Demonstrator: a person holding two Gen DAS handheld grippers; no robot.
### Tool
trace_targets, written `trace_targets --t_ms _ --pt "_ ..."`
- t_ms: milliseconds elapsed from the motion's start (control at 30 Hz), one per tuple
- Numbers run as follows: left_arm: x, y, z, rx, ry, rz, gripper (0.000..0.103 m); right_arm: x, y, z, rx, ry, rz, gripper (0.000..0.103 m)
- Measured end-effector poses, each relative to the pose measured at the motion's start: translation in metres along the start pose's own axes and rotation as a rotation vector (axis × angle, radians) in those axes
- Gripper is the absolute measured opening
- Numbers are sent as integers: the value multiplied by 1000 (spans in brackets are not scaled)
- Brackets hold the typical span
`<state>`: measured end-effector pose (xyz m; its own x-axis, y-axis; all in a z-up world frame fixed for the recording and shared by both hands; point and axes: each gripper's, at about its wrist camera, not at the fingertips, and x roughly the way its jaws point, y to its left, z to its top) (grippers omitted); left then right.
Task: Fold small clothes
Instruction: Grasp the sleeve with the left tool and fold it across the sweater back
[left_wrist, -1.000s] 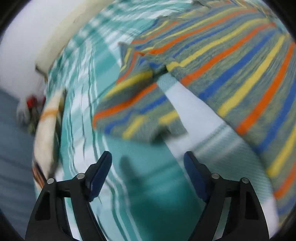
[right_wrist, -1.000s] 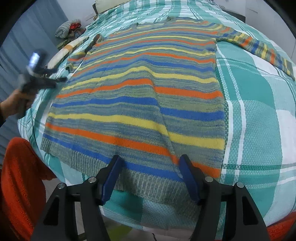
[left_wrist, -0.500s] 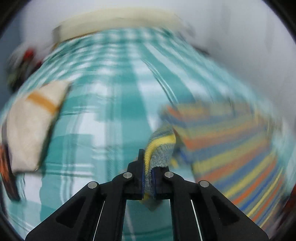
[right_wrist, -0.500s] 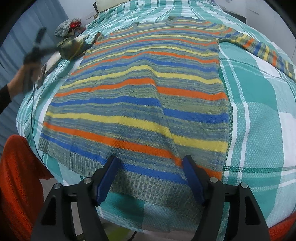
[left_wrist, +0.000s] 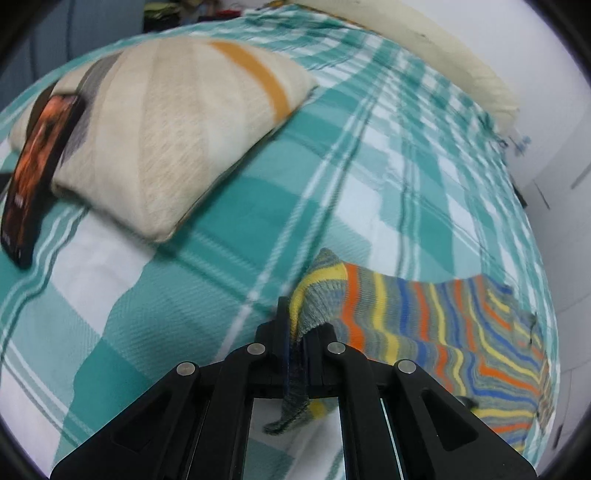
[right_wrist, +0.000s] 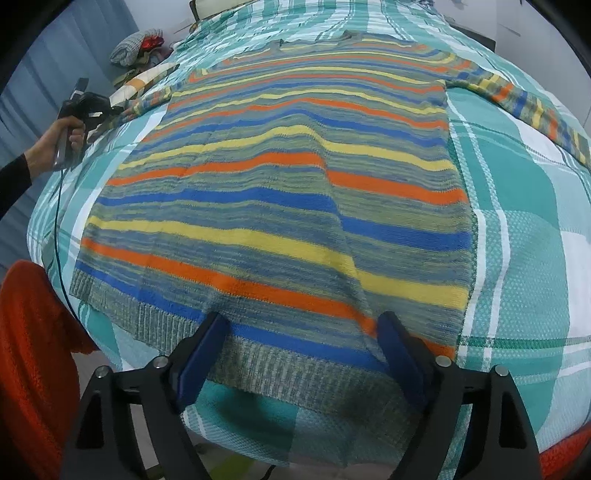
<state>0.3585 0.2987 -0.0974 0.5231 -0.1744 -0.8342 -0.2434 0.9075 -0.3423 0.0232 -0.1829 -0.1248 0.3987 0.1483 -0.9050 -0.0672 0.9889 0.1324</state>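
My left gripper (left_wrist: 299, 343) is clamped on the sweater's (right_wrist: 280, 192) sleeve cuff (left_wrist: 317, 295) to fold it inward, sweater flat on the checked bedspread (right_wrist: 517, 221), right gripper (right_wrist: 299, 354) gaping at its 6 o'clock hem, ready.

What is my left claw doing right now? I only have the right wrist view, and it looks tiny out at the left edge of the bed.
Observer: The left claw is shut on the cuff end of the striped sleeve.
Operator: How much fabric has it got?
Observer: A good bite. The cuff's tip pokes out behind the pads, toward the camera.
Operator: Anything close by on that side?
Observer: What looks like a dark phone leans on the beige cushion, apart from the sleeve.
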Motion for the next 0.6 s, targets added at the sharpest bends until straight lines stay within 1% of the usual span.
trace_targets --t_ms 67,100,133,167,200,233,300,333,400,433,500,533,567,600 --pt "12 8 -3 4 28 18 4 1 2 1 -8 1 -6 85" --pt "15 11 -3 5 31 10 6 1 2 1 -5 2 -7 85" --pt "13 13 -3 -4 29 -5 12 1 2 1 -1 3 -6 85" --pt "10 16 -1 -30 23 -25 12 1 3 2 2 3 -5 85" --pt "6 22 0 -57 17 -49 24 1 2 2 4 2 -2 85" --pt "2 25 -1 -77 15 -75 41 0 2 2 6 0 1 85" --pt "-9 29 -5 -88 0 -117 53 0 1 1 9 -3 5 85" --pt "-14 31 -10 -78 -2 -133 56 -1 1 1 12 -4 7 85" --pt "-19 34 -24 -61 16 -178 58 -1 1 1 14 -6 7 85" --pt "-19 36 -30 -63 26 -205 58 -1 1 1 14 -6 5 85" --pt "-13 36 -37 -71 27 -231 58 -1 2 1 13 -8 -1 85" --pt "-10 36 -38 -78 17 -241 55 0 3 0 10 -8 -5 86" --pt "-7 35 -39 -90 9 -269 49 0 4 0 4 -9 -10 86" --pt "-1 30 -38 -96 19 -292 12 0 4 0 2 -10 -13 86"
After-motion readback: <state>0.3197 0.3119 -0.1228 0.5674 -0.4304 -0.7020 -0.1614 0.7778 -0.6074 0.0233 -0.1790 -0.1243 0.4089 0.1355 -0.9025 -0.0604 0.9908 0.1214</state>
